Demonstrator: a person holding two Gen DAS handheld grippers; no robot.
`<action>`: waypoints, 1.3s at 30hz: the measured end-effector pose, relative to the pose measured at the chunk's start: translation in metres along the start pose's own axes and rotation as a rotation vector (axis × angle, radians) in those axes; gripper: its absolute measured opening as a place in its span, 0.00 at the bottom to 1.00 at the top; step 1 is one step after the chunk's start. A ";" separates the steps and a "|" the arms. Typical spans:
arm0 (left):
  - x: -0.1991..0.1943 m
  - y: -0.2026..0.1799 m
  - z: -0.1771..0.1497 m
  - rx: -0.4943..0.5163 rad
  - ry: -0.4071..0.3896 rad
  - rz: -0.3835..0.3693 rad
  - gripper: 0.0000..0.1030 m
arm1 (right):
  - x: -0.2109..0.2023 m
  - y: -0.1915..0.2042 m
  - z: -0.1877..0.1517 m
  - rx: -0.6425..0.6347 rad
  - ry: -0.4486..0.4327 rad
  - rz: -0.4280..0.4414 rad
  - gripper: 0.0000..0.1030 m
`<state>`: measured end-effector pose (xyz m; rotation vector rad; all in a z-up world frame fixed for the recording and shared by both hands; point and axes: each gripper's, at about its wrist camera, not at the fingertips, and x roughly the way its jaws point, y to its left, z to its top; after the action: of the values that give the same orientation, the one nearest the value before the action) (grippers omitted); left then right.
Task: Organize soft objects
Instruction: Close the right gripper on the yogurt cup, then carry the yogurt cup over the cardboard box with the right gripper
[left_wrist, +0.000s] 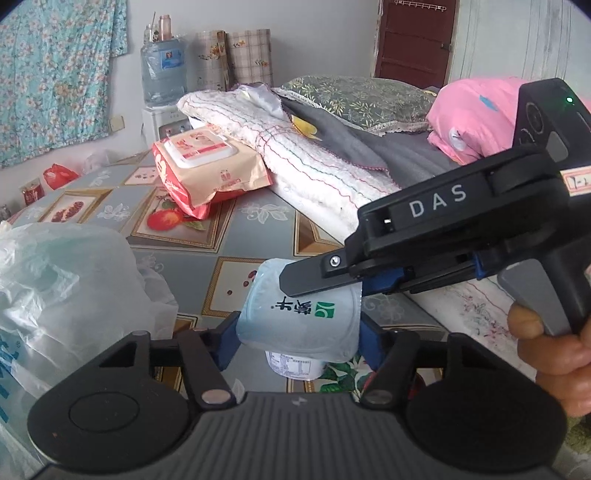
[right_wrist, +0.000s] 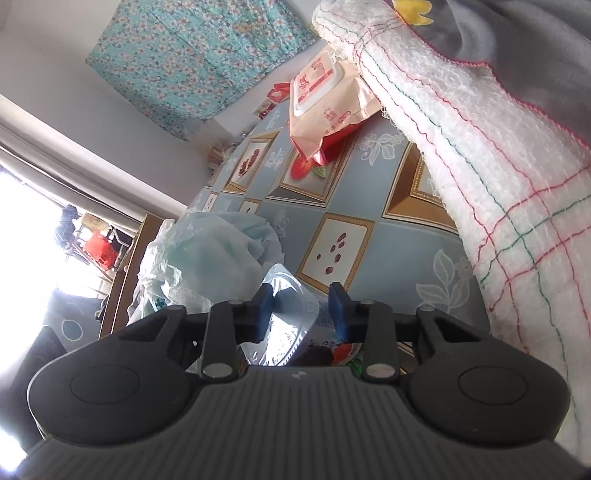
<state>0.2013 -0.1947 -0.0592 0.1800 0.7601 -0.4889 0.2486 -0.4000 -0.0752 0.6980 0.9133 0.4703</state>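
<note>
Right hand-held gripper (right_wrist: 301, 312) around yogurt cup (right_wrist: 295, 325), plastic bag (right_wrist: 207, 258), wipes pack (right_wrist: 325, 99)

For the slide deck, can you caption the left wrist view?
Left tool clamps a pale blue foil-lidded yogurt cup on the patterned tablecloth while the right tool pinches its lid edge.

Glossy foil-lidded plastic yogurt cup (left_wrist: 299, 317), crinkly translucent plastic bag (left_wrist: 62, 280), rough knitted white blanket (left_wrist: 295, 155), smooth printed tablecloth (left_wrist: 258, 229)

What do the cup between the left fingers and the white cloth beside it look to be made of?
Cup: likely thin glossy plastic with a foil-like printed lid, which looks slightly dented. White cloth: looks like looped terry cotton, matte and fluffy, with red and green stitched lines.
</note>
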 end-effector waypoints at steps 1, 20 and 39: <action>0.000 -0.001 0.000 0.000 -0.005 0.003 0.63 | -0.001 0.001 0.000 -0.008 -0.004 0.000 0.29; -0.066 -0.007 0.008 -0.013 -0.180 0.054 0.63 | -0.040 0.053 -0.009 -0.099 -0.062 0.055 0.27; -0.263 0.111 -0.055 -0.312 -0.339 0.496 0.63 | 0.068 0.307 -0.046 -0.456 0.265 0.410 0.30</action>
<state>0.0583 0.0150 0.0834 -0.0109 0.4276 0.0749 0.2219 -0.1295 0.0890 0.4037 0.8655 1.1182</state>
